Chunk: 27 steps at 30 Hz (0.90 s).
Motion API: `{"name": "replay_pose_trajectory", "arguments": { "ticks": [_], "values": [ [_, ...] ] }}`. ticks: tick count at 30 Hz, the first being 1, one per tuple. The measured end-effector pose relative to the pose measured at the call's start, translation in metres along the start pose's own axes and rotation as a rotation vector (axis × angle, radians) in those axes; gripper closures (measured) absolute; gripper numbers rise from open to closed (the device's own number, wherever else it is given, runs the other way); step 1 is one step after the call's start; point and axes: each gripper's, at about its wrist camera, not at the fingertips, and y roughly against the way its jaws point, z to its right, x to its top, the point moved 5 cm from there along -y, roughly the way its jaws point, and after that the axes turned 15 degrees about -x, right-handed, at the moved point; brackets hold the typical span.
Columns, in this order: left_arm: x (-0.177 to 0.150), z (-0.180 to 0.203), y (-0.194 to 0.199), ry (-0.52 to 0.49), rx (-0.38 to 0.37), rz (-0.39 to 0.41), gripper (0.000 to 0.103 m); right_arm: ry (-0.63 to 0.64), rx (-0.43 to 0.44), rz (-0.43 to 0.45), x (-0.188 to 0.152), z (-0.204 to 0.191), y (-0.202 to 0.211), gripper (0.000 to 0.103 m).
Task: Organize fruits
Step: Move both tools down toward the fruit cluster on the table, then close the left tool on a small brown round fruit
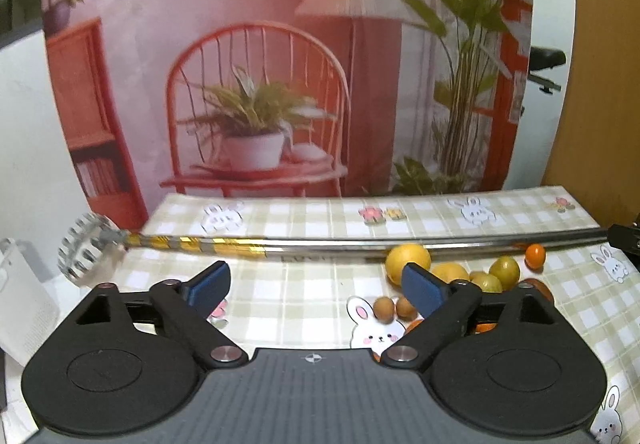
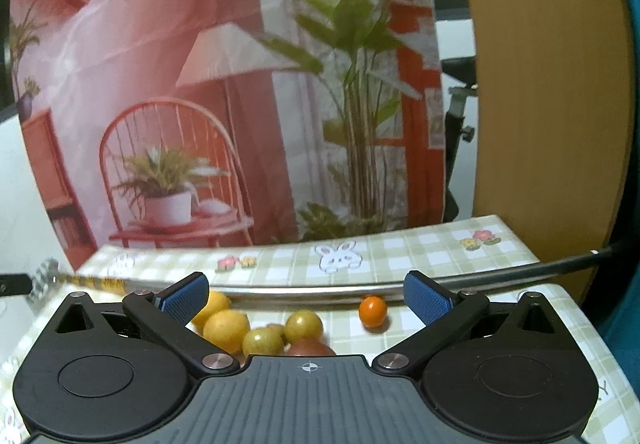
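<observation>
We hold the left gripper and right gripper spread wide, both empty. Fruits lie on the tablecloth; one, possibly a tomato, sits apart.

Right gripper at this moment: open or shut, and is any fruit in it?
Open. The right gripper's blue pads stand wide apart, nothing pressed between them; the small orange fruit and yellow fruits lie on the tablecloth beyond.

Staged home set: printed living-room backdrop behind bunny-check tablecloth
</observation>
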Motion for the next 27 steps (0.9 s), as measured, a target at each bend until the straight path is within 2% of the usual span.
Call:
{"name": "replay_pose_trajectory", "arguments": {
  "ticks": [5, 6, 7, 10, 12, 15, 20, 27],
  "values": [
    [-0.009, -0.002, -0.040, 0.032, -0.062, -0.064, 0.024, 0.025, 0.026, -0.037, -0.008, -0.003, -0.018, 0.000],
    [-0.012, -0.002, -0.048, 0.036, -0.080, -0.079, 0.032, 0.033, 0.022, -0.038, -0.009, -0.003, -0.020, 0.000],
    [-0.014, -0.003, -0.057, 0.044, -0.099, -0.096, 0.046, 0.041, 0.020, -0.038, -0.010, -0.004, -0.023, 0.000],
    [-0.023, -0.008, -0.082, 0.097, -0.145, -0.153, 0.065, 0.066, -0.008, -0.039, -0.014, -0.005, -0.032, 0.000],
    [-0.028, -0.011, -0.096, 0.125, -0.181, -0.175, 0.072, 0.089, -0.031, -0.037, -0.017, -0.005, -0.037, 0.000],
    [-0.034, -0.011, -0.118, 0.129, -0.232, -0.216, 0.072, 0.111, -0.051, -0.043, -0.020, -0.006, -0.045, 0.000],
    [-0.041, -0.013, -0.149, 0.160, -0.239, -0.282, 0.072, 0.066, -0.048, -0.073, -0.021, 0.002, -0.058, 0.001],
    [-0.042, -0.012, -0.174, 0.238, -0.301, -0.298, 0.072, 0.026, -0.057, -0.105, -0.025, 0.011, -0.070, 0.001]
  ]
}}
